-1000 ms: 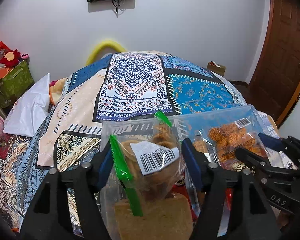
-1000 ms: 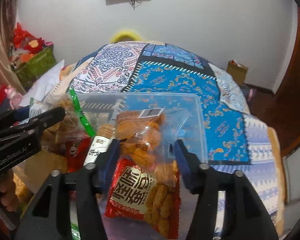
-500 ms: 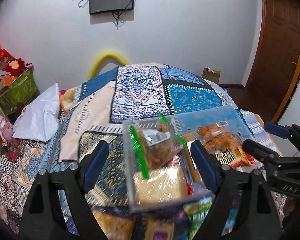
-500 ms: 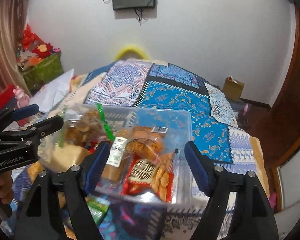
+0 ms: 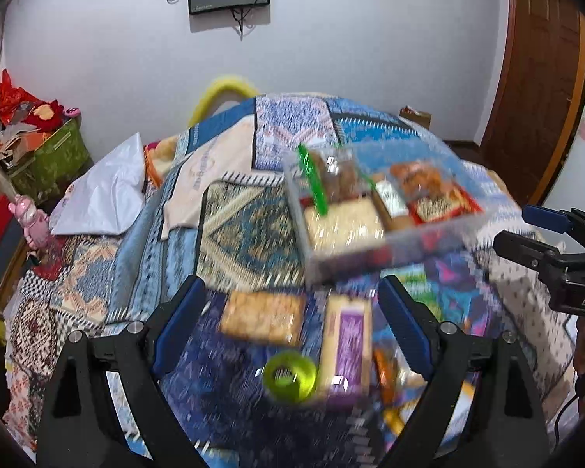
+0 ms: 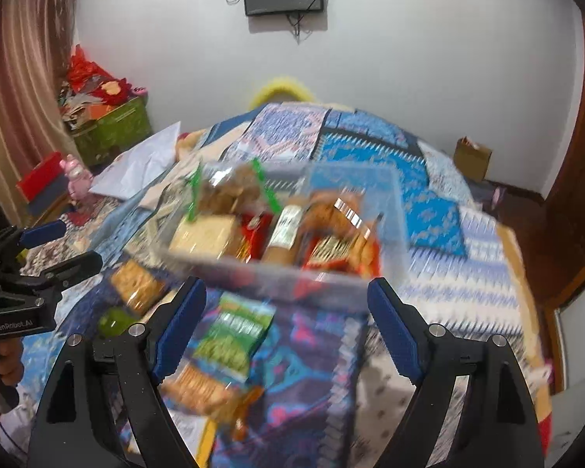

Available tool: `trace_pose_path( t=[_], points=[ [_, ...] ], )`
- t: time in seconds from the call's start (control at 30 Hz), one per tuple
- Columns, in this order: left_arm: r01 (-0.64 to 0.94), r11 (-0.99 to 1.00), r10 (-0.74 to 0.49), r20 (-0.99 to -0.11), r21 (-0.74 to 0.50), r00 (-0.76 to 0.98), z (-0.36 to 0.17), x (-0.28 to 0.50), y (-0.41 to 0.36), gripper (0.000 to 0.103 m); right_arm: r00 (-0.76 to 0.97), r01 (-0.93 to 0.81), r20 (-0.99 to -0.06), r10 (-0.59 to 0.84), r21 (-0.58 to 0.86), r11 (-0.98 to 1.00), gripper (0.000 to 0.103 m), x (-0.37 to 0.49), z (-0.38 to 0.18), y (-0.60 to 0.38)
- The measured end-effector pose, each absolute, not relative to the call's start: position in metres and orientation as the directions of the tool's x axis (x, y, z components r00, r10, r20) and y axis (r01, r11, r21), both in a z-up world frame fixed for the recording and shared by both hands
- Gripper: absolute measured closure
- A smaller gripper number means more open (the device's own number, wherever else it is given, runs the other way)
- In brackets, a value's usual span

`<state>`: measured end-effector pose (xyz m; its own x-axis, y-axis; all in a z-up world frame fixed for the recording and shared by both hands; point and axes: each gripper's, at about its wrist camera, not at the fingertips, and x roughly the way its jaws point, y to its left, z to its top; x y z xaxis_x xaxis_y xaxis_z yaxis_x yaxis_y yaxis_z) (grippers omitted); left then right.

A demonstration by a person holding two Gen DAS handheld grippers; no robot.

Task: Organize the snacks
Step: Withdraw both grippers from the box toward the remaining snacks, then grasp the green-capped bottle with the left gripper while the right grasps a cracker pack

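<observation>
A clear plastic bin [image 5: 389, 253] [image 6: 276, 277] rests on the patterned bedspread and holds several snack packs: a cookie bag with a green zip strip [image 5: 331, 179] [image 6: 230, 191], a pale biscuit pack [image 5: 343, 222] and a red packet [image 5: 440, 206] [image 6: 331, 249]. My left gripper [image 5: 292, 319] is open and empty, back from the bin, over loose snacks: a cracker pack [image 5: 263, 318], a purple-labelled pack [image 5: 347, 347] and a green tape roll [image 5: 290, 376]. My right gripper [image 6: 286, 321] is open and empty, just short of the bin's near wall, over a green packet [image 6: 234, 335].
The bed fills the views. A white pillow [image 5: 105, 195] lies at its left. A green box of clutter [image 5: 54, 156] and a pink toy [image 5: 31, 218] stand further left. A wooden door [image 5: 541, 78] is right, a cardboard box [image 6: 471, 158] by the wall.
Both grippers opened, let go of the snack bags in the bin, and pulled back and up. The bin now sits farther away and loose snacks in front have come into view.
</observation>
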<state>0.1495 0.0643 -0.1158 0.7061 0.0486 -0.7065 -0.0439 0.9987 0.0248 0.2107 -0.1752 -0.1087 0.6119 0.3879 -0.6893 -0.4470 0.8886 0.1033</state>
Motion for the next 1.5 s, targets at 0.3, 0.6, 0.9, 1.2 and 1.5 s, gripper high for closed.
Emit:
trace_pose_path(
  t=[0.3,0.6,0.9,1.2,1.5],
  points=[
    [-0.087,0.996,0.064,-0.754,0.008,0.654,-0.145,0.115,0.083,0.013,0.460,-0.509,-0.786,0.414,0.149,0.848,0.020,0.182,-0.167,-0.139],
    [-0.122,0.993,0.070,-0.783,-0.007,0.618,-0.175,0.105,0.094,0.013,0.361,-0.508,-0.850,0.384,0.166,0.845,0.017,0.183,-0.201,-0.118],
    [-0.112,0.993,0.050,-0.816,-0.019,0.576,-0.198,0.120,0.094,0.015,0.403,-0.494,-0.837,0.371,0.143,0.857,0.041,0.190,-0.200,-0.122],
    [-0.108,0.993,0.013,-0.854,-0.050,0.520,-0.217,0.145,0.091,0.017,0.415,-0.465,-0.814,0.406,0.193,0.864,0.059,0.190,-0.195,-0.153],
    [-0.112,0.993,0.038,-0.830,-0.030,0.556,-0.223,0.147,0.086,0.038,0.451,-0.446,-0.797,0.403,0.190,0.875,0.065,0.181,-0.186,-0.172]
  ],
)
